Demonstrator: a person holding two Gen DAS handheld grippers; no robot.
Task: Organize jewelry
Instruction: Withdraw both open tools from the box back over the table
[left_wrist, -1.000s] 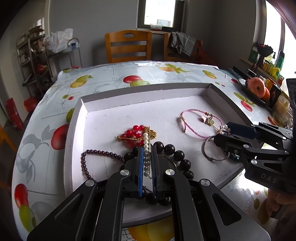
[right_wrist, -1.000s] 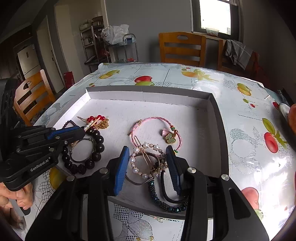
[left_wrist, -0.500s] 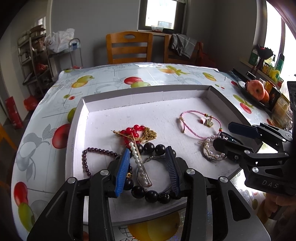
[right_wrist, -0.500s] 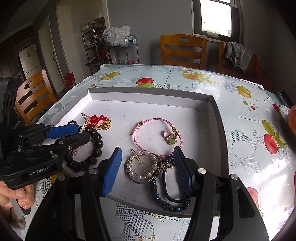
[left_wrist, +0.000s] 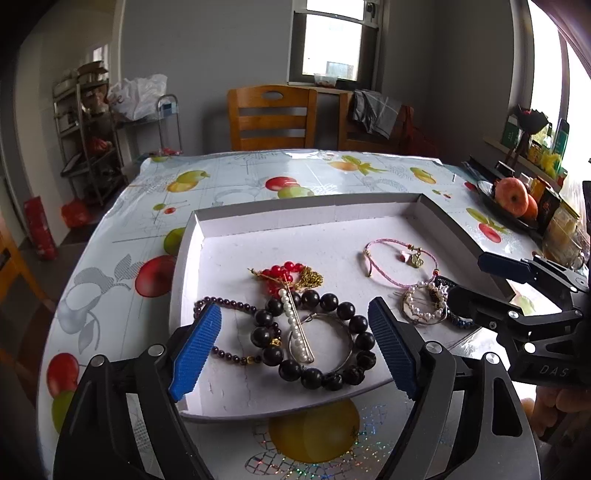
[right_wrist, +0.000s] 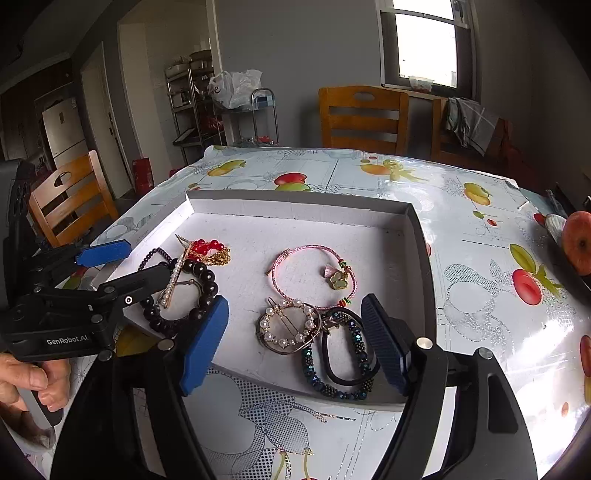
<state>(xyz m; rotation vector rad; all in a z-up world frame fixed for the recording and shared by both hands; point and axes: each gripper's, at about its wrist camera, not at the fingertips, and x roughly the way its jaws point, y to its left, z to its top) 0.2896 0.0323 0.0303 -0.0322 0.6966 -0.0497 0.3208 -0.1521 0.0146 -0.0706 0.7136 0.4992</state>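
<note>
**Jewelry laid out in a shallow white tray, two spread grippers at its near edge**

Jewelry fills the near half of a white tray (left_wrist: 258, 221) on a fruit-print tablecloth (left_wrist: 122, 225).

Nearest the left gripper (left_wrist: 295, 354), whose blue-padded jaws are spread wide and hold nothing, lies one black bead bracelet (left_wrist: 365, 339). One pearl hair clip (left_wrist: 295, 328) rests across it, its long axis running from near to far, tilted slightly left. Left of these curves one dark purple bead strand (left_wrist: 229, 304), and beyond sits one red bead and gold chain cluster (left_wrist: 291, 273).

The right gripper (right_wrist: 295, 343) is also wide apart and empty. Between its pads lie one pearl ring clip (right_wrist: 288, 326) and, touching it on the right, one dark teal beaded band (right_wrist: 347, 354).

Farther in lies one pink cord bracelet (right_wrist: 314, 275), its charm toward the right.
</note>
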